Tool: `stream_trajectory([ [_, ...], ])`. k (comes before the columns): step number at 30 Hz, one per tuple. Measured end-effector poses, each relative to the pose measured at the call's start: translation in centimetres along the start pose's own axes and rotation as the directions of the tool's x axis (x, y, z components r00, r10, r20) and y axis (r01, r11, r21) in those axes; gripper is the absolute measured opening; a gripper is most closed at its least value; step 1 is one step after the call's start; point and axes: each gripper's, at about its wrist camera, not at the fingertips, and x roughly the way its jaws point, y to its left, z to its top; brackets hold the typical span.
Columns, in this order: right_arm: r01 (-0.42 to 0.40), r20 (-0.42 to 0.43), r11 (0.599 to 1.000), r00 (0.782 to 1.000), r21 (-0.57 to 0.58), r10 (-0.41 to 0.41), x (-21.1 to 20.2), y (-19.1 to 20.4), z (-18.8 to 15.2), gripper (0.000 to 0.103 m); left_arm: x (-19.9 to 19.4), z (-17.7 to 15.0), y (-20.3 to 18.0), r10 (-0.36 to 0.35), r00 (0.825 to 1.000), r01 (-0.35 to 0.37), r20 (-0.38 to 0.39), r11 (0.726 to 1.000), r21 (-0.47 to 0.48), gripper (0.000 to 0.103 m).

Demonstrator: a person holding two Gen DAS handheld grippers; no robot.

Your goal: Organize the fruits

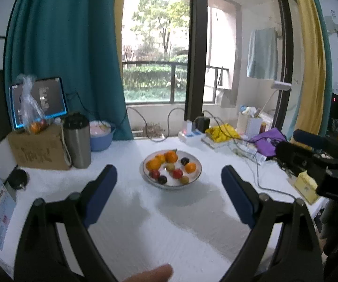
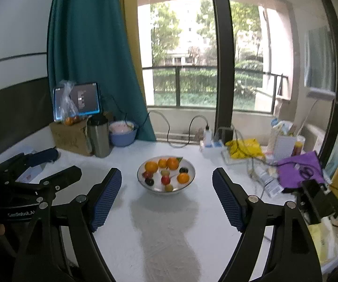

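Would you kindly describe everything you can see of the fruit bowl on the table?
The bowl is round, shallow and pale, with a darker rim; it looks ceramic. It sits upright on the white table, ahead of both open grippers, touched by neither. Inside lie loose small fruits: four oranges mostly toward the far side, plus red, dark and greenish ones nearer the front. A green bit peeks over the far rim. Nothing else touches it.

mixed fruits point(image 1: 171, 167) in white bowl point(image 1: 193, 179)

One bowl point(image 2: 166, 189), four oranges point(image 2: 151, 166), two grippers point(image 2: 166, 188)
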Motion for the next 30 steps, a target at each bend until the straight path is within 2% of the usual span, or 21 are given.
stream_trajectory([
  [9, 0.054, 0.094, 0.998, 0.994, -0.031, -0.051, -4.0, 0.6, 1.1, 0.083, -4.0, 1.4, -0.5, 0.004, 0.995, -0.007, 0.103, 1.000, 0.030, 0.091],
  [12, 0.066, 0.108, 0.997, 0.992, -0.034, -0.062, -4.9, 0.7, 1.1, 0.083, -4.6, 1.2, -0.6, 0.029, 0.991, -0.035, 0.133, 0.999, 0.042, 0.091],
  [20, 0.093, 0.115, 0.996, 0.989, -0.013, -0.091, -5.4, -0.2, 0.6, 0.083, -4.3, 0.5, 0.5, 0.052, 0.992, -0.054, 0.111, 0.998, 0.015, 0.091],
  [30, 0.095, 0.099, 0.995, 0.991, -0.005, -0.094, -4.7, -0.3, 0.4, 0.083, -4.3, 0.4, 0.6, 0.031, 0.993, -0.031, 0.112, 1.000, 0.003, 0.091],
])
